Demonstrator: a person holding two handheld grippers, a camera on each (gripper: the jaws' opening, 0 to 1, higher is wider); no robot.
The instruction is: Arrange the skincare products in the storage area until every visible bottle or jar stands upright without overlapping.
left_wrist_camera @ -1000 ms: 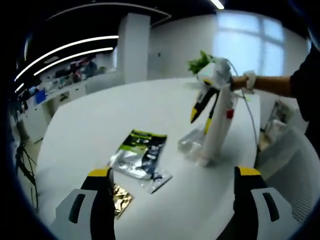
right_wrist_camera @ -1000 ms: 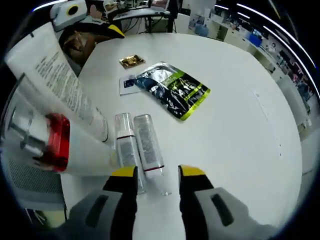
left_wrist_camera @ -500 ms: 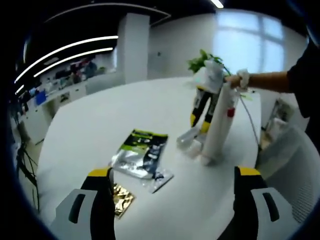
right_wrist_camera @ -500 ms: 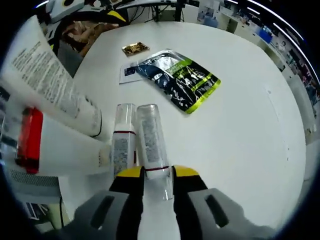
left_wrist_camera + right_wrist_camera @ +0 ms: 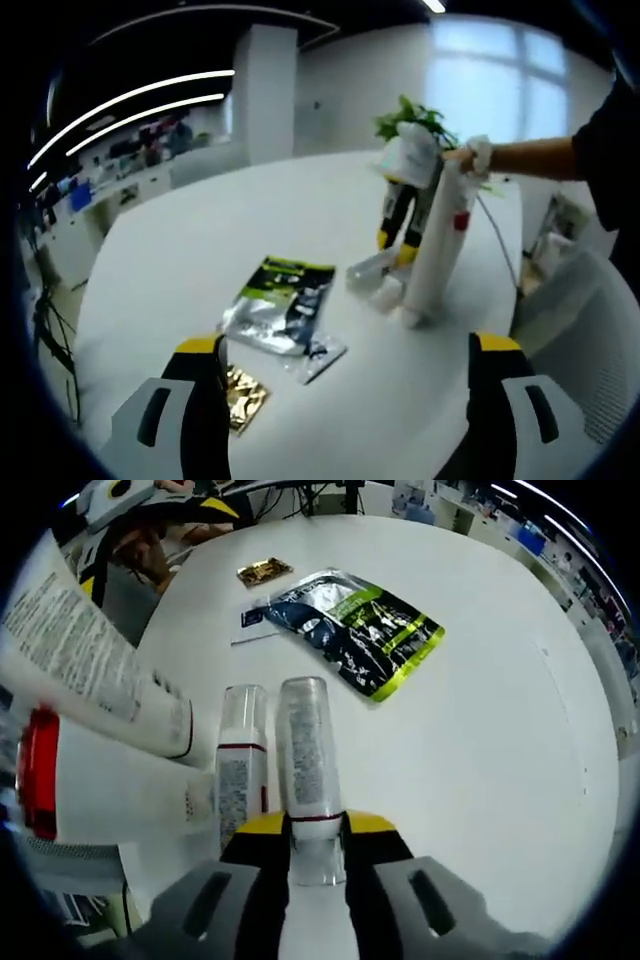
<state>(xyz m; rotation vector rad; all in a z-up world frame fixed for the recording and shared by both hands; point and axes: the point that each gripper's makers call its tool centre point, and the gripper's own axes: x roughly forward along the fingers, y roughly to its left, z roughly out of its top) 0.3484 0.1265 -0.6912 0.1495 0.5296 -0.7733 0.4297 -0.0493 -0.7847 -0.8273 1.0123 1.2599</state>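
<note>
My right gripper (image 5: 317, 825) pinches clear cap end of lying bottle (image 5: 306, 750). Second bottle (image 5: 240, 765) touches it on left, tall tube (image 5: 95, 670) close beyond. Risk: lifting knocks neighbour, topples tube. My left gripper (image 5: 345, 350) spread wide, holding nothing, above table (image 5: 180, 250).

The supporting surface is a white round table (image 5: 180, 250), also seen in the right gripper view (image 5: 500, 740). Lying flat on it:
- A silver-and-green foil pouch (image 5: 280, 305) (image 5: 355, 630), near the centre
- A small gold sachet (image 5: 240, 395) (image 5: 264, 572), at 7 o'clock from the pouch in the left gripper view
- A small white-and-dark packet (image 5: 318, 358) (image 5: 250, 620), touching the pouch edge
- Two clear bottles (image 5: 305, 750) (image 5: 240, 765), lying side by side
- A tall white tube (image 5: 435, 240), upright on its cap, at 3 o'clock from the pouch in the left gripper view
</note>
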